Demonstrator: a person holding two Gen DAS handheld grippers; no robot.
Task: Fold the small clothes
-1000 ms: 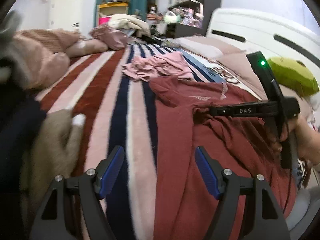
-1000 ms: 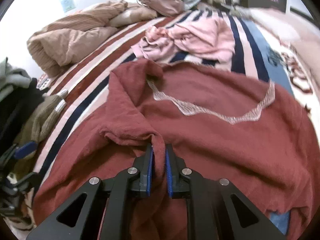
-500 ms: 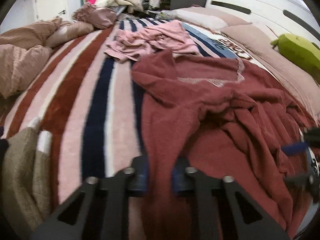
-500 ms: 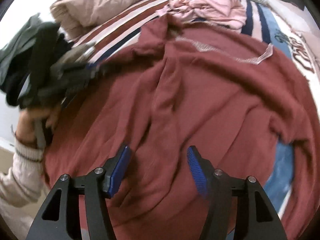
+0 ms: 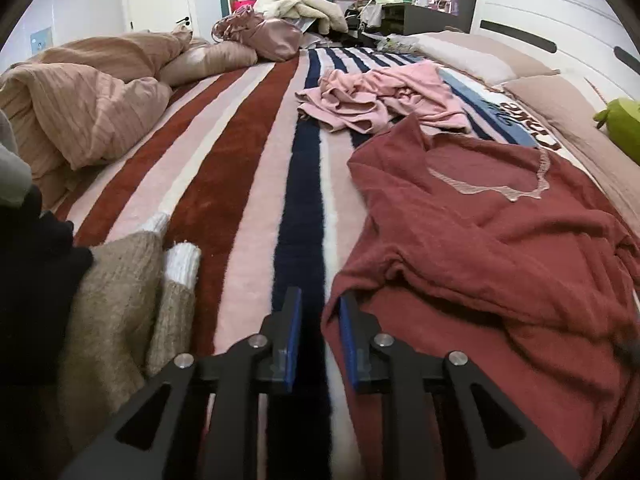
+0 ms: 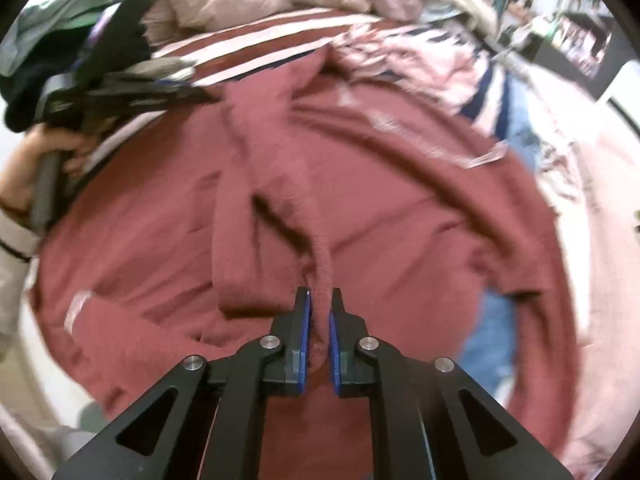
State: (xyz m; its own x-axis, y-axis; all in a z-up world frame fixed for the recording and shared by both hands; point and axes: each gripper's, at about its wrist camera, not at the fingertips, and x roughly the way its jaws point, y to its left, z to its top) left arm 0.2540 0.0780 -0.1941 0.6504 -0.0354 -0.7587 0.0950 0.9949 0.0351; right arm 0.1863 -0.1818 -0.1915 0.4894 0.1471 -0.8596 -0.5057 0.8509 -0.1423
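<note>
A maroon knit top (image 5: 480,248) with a pale trimmed neckline lies rumpled on the striped blanket (image 5: 240,200). My left gripper (image 5: 320,308) is at the top's near left edge. Its jaws are opening, with a narrow gap between them. The cloth's edge lies inside the gap against the right pad, but it is not pinched. My right gripper (image 6: 319,304) is shut on a raised ridge of the maroon top (image 6: 400,200), near its middle. In the right wrist view the left gripper (image 6: 200,94) shows blurred at upper left, with a hand (image 6: 52,152) on its handle.
A crumpled pink garment (image 5: 380,96) lies beyond the maroon top. A tan sweater with white cuffs (image 5: 120,300) and dark clothes are piled at the near left. A beige duvet (image 5: 80,108) is at the far left. The white headboard (image 5: 560,20) and a green plush (image 5: 620,128) are on the right.
The left gripper went from wide open to nearly closed at the top's left edge. The right gripper let go of one fold, opened, shifted across the top and shut on another ridge.
</note>
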